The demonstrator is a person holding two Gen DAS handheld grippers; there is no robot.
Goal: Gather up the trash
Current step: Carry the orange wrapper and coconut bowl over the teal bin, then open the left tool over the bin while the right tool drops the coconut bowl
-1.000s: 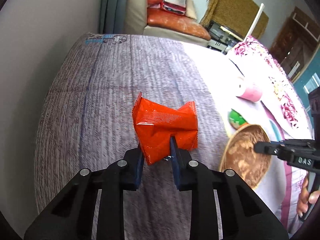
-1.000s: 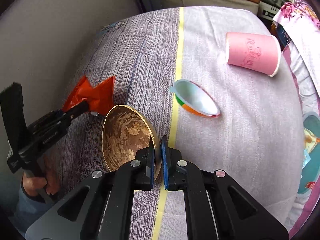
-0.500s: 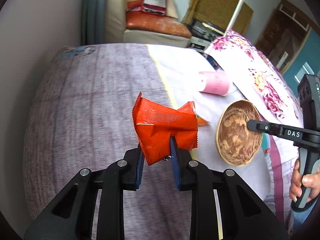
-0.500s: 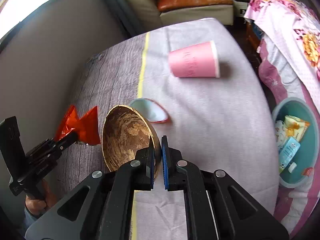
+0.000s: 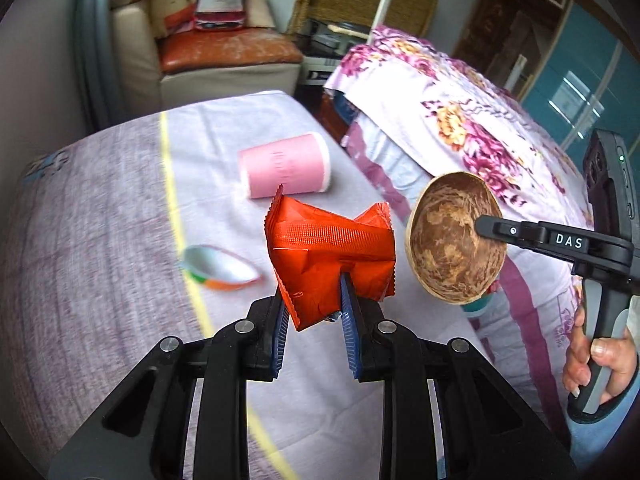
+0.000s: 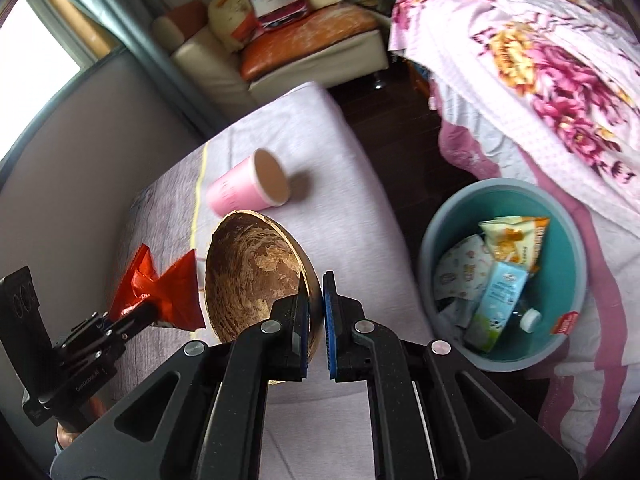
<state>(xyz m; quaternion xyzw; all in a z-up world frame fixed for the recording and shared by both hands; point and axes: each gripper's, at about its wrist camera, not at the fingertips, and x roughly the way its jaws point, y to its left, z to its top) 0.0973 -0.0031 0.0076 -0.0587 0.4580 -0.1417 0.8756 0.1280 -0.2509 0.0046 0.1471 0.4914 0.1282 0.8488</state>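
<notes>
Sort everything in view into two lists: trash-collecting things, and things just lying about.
Job:
- red wrapper, clamped in the left tongs
- coconut shell, rim pinched by the right tongs
- pink paper cup lying on its side
- foil lid
- teal bin with trash inside

Lying about:
- floral blanket
- sofa cushion

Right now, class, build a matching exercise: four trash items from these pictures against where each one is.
Items:
1. crumpled orange foil wrapper
2. brown coconut shell half
3. pink paper cup
4. blue-and-white milk carton

Places:
A. lying on its side on the bed
B. inside the teal bin
C. held in the left claw
D. held in the right claw

Pairs: 1-C, 2-D, 3-A, 4-B
</notes>
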